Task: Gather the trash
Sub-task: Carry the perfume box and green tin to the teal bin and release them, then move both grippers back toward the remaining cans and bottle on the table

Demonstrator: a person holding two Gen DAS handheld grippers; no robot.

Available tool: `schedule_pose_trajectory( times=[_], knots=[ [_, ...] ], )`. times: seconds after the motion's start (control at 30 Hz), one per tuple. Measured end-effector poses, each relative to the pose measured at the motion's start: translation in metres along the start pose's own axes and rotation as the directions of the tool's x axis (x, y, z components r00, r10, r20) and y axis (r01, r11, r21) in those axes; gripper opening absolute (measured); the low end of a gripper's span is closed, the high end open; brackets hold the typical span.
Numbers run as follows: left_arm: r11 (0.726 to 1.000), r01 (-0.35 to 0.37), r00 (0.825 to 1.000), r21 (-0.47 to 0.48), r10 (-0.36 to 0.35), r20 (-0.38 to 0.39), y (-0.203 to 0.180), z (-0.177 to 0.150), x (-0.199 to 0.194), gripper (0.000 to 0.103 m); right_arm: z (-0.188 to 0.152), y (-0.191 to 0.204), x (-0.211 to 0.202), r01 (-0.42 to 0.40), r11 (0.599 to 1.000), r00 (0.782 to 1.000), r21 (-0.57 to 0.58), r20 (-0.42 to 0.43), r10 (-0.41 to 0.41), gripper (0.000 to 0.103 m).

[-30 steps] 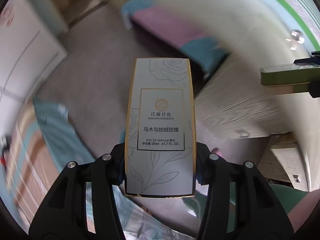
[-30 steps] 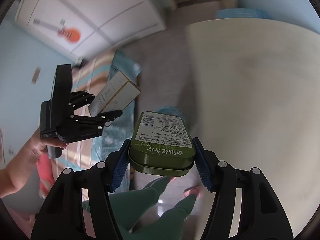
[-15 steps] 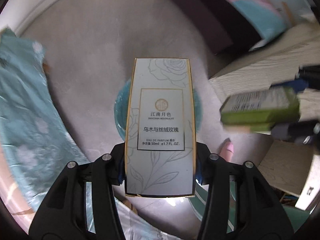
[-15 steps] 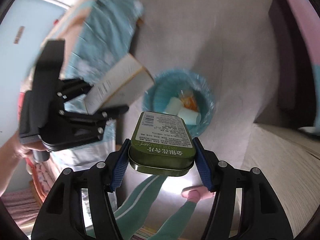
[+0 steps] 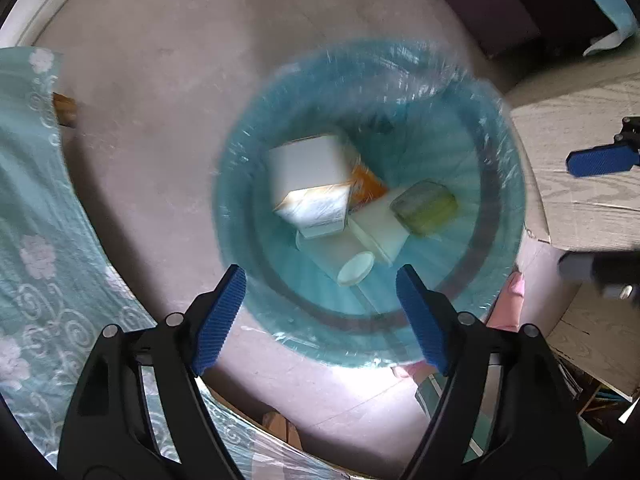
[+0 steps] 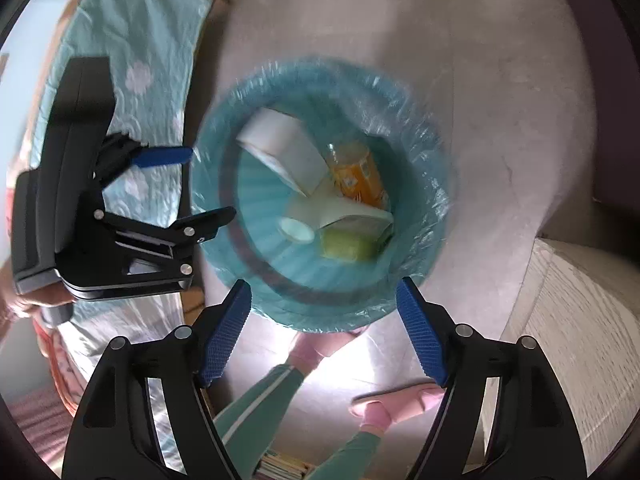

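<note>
Left wrist view: left gripper [image 5: 320, 312] over bin [image 5: 496, 160], jaws spread, holding nothing; box [image 5: 308, 184] and tin [image 5: 424, 208] lying inside among other trash. Right gripper [image 6: 324, 324] likewise gaping and bare above the bin (motion blur throughout). Drop step apparently done; next, probably back to the bench [image 6: 576, 320] for more.
</note>
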State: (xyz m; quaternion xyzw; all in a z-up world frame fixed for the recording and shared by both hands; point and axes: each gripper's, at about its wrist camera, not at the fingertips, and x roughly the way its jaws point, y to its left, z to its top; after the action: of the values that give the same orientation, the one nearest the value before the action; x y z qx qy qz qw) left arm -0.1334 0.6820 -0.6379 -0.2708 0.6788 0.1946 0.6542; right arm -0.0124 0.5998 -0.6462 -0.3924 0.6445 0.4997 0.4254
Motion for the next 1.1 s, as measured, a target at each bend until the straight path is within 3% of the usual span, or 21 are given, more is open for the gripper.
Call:
schedule_pose_trajectory(
  times=[0.13,0.37,0.53,0.7,0.83,0.93,1.0,1.1],
  knots=[
    [1.0,-0.007,0.999,-0.014,0.008,0.031,0.003,-0.013,-0.047,0.078,-0.011,0.007,-0.055,-0.01,1.0,0.999,-0.003,0.051,0.01,0.077],
    [1.0,-0.014,0.993,0.025,0.011,0.12,-0.017,-0.061,-0.191,0.086,-0.063,0.057,-0.205,-0.092,0.994,0.979,-0.054,0.179,0.1,0.077],
    [0.988,-0.061,0.982,0.143,0.034,0.185,-0.061,-0.073,-0.302,0.09,-0.118,0.082,-0.334,-0.132,0.987,0.93,-0.087,0.333,0.154,0.083],
    [0.957,-0.092,0.954,0.276,0.005,0.301,-0.123,-0.062,-0.404,0.092,-0.185,0.07,-0.437,-0.088,0.995,0.86,-0.038,0.5,0.095,0.085],
    [0.903,-0.127,0.919,0.41,-0.048,0.392,-0.192,-0.046,-0.462,0.095,-0.262,0.035,-0.501,-0.029,0.995,0.786,0.095,0.617,-0.036,0.087],
    [0.836,-0.134,0.896,0.533,-0.128,0.425,-0.258,-0.033,-0.491,0.096,-0.33,-0.006,-0.526,0.005,0.969,0.734,0.248,0.657,-0.172,0.087],
    [0.769,-0.142,0.883,0.623,-0.186,0.431,-0.313,-0.025,-0.502,0.096,-0.375,-0.035,-0.534,0.002,0.935,0.708,0.355,0.66,-0.252,0.087],
    [0.679,-0.151,0.879,0.718,-0.241,0.413,-0.383,-0.018,-0.506,0.096,-0.465,-0.083,-0.543,-0.033,0.843,0.672,0.536,0.636,-0.378,0.087]
  ],
)
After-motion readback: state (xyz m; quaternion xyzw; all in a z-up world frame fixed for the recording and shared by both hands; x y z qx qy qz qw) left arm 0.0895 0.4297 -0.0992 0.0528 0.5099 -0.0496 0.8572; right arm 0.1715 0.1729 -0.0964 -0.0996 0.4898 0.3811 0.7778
